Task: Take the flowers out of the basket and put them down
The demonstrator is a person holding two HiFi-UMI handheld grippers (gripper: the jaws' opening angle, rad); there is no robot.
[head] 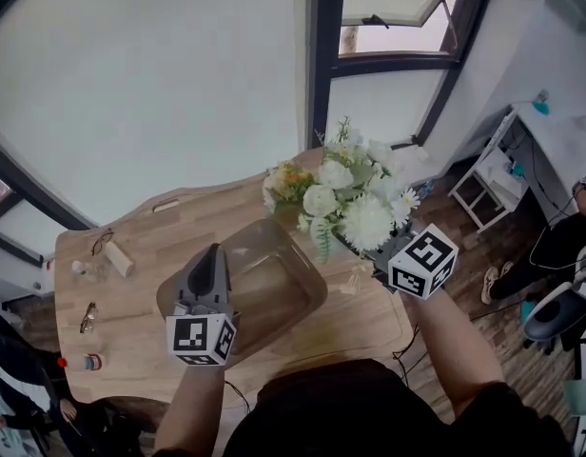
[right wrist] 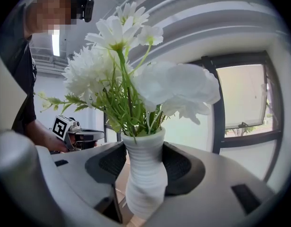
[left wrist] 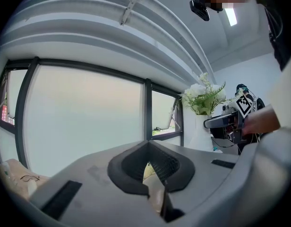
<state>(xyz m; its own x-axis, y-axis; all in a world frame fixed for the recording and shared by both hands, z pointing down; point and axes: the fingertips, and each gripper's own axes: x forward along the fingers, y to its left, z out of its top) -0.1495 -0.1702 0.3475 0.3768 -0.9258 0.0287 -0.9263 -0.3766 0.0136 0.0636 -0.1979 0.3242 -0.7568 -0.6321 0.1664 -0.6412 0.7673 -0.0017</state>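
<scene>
Holding the basket on the left, flowers gripped on the right.

Left hand-held gripper (head: 217, 253) is pinched shut on the thin near wall of the translucent basket (head: 283, 293), probably to stop it lifting or sliding on the wooden tabletop (head: 160, 236). Further right, the flowers (head: 345, 198), white blooms in a ribbed white vase (right wrist: 145, 188), stand over the basket's far right corner, apparently outside it. Right hand-held gripper (right wrist: 144, 162) is clamped on the vase's narrow neck, a hold suited to carrying the bunch upright. Blooms hide whether the base touches the tabletop, so setting down looks like the step left.
</scene>
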